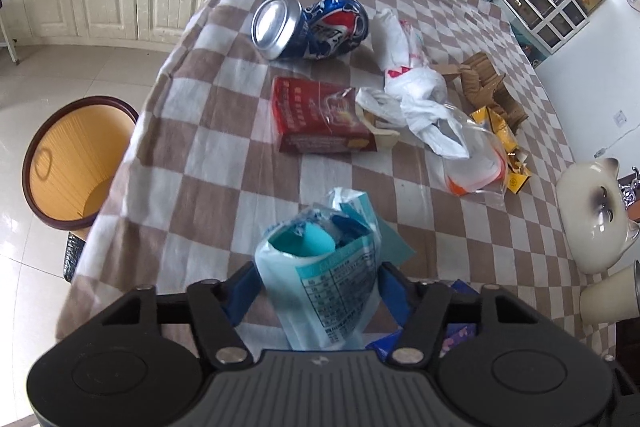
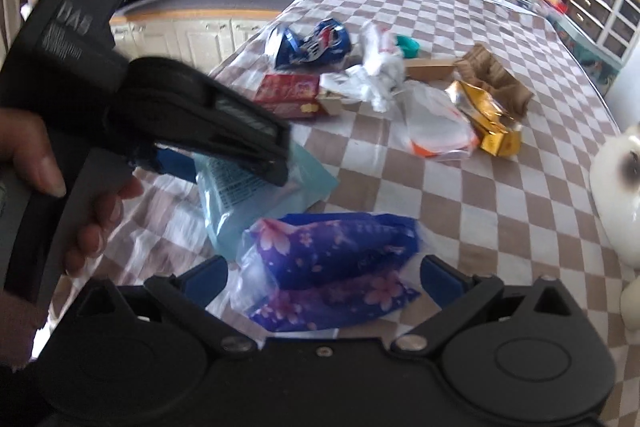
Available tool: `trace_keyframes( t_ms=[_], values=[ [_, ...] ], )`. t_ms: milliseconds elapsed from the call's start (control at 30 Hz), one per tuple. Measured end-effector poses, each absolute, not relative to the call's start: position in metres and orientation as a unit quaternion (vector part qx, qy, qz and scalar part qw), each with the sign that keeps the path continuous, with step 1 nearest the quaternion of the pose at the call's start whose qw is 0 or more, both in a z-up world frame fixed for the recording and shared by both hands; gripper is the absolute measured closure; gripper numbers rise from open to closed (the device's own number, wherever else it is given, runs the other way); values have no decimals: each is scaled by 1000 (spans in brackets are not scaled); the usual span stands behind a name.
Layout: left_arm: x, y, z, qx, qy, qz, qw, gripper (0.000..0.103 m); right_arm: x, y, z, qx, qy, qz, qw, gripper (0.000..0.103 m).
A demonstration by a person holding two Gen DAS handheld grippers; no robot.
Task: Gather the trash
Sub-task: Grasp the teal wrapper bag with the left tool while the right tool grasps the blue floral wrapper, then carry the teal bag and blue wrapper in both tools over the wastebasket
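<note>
Trash lies scattered on our table (image 1: 208,163), and with the left gripper (image 1: 318,285) clamped on the teal wrapper (image 1: 332,267) and the right gripper (image 2: 324,277) apart around the purple packet (image 2: 336,247) at 6 o'clock, thin film may slip out.

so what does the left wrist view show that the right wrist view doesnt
Only the left wrist view shows the round bin on the floor beside the table, and the left gripper with its blue pads against the light blue wrapper.

Only the right wrist view shows the open right gripper around the purple flowered wrapper, and a hand.

Both show the crushed can, red box and checked tablecloth.
</note>
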State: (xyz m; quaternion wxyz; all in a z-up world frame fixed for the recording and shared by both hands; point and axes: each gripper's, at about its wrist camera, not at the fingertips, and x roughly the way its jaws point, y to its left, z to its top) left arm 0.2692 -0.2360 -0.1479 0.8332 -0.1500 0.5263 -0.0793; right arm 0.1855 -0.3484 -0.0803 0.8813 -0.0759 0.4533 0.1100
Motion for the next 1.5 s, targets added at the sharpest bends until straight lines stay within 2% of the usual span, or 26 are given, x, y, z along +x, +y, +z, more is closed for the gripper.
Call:
trace_keyframes(
  t_ms=[133, 433, 667, 800, 900, 967, 1100, 1167, 1267, 1367, 1500],
  values=[
    [267, -237, -146, -150, 521, -78, 837, 50, 186, -352, -91, -93, 468, 86, 875, 0],
    [256, -232, -123, -126, 488, -83, 860, 53, 184, -443, -79, -21, 468, -11, 883, 0],
    [239, -236, -97, -65, 454, -75, 885, 53, 190, -492, -65, 194, 470, 10, 861, 0],
    [230, -237, -84, -39, 434, -73, 897, 53, 211, -479, -76, 260, 475, -11, 841, 2],
    [226, -238, -77, -27, 429, -69, 900, 53, 226, -475, -91, 301, 482, -48, 821, 13],
    [224, -237, -74, -21, 428, -63, 901, 53, 236, -473, -101, 326, 494, -65, 804, 28],
    [221, -230, -69, -22, 426, -54, 903, 53, 240, -463, -111, 324, 503, -65, 799, 39],
    [220, -225, -68, -25, 424, -49, 904, 53, 239, -459, -112, 321, 502, -55, 801, 57],
    [220, -216, -66, -31, 421, -44, 905, 53, 236, -456, -109, 320, 497, -37, 806, 73],
    [222, -207, -64, -34, 419, -47, 906, 53, 232, -452, -100, 303, 482, -18, 822, 81],
    [228, -191, -63, -34, 417, -60, 906, 53, 228, -442, -86, 281, 460, -5, 843, 84]
  ],
)
